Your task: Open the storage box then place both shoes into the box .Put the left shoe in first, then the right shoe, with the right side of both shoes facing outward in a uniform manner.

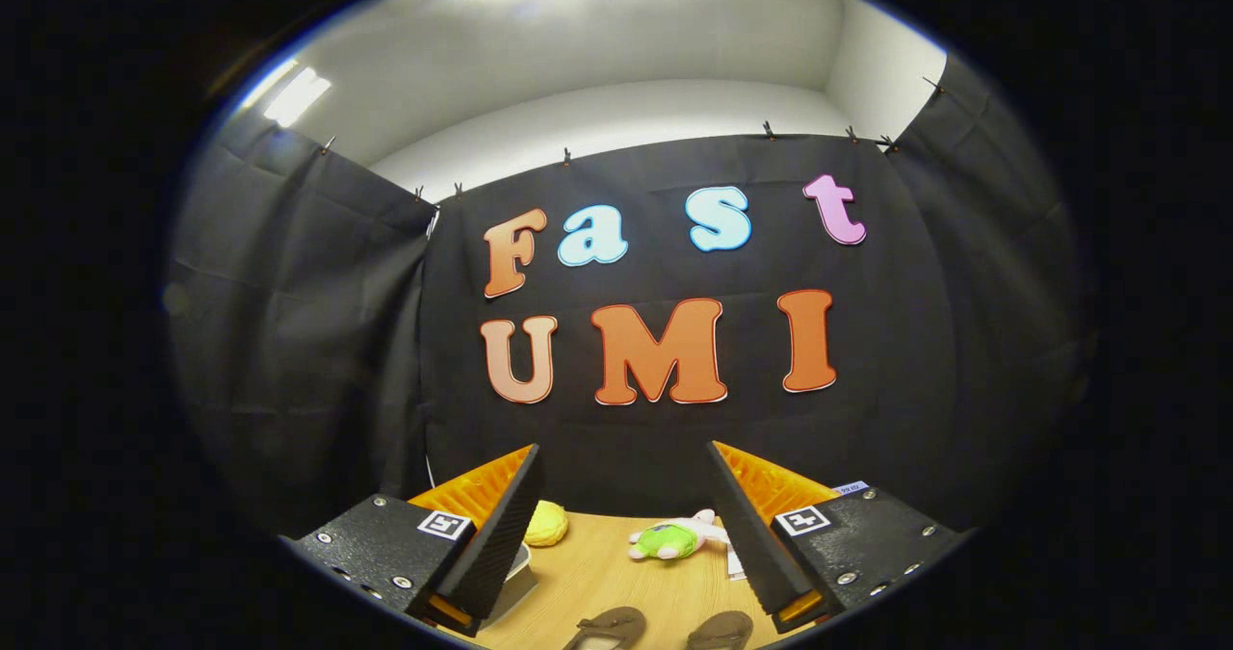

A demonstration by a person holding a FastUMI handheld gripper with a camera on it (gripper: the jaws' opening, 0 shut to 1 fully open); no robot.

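Step in hand, as judged: the opening one, nothing yet grasped. Hand-held gripper (626,534): fingers spread wide, nothing held or touched, raised above the worktop (616,583). Two brown shoes (665,628) are seen at lower centre of the frame, between the fingers (a green plush toy (674,538) lies beyond). Next move: descent toward the storage box is called for.

A recording booth: black cloth walls (289,342) clipped up beneath a white ceiling (597,43), around a light wooden surface (616,573).
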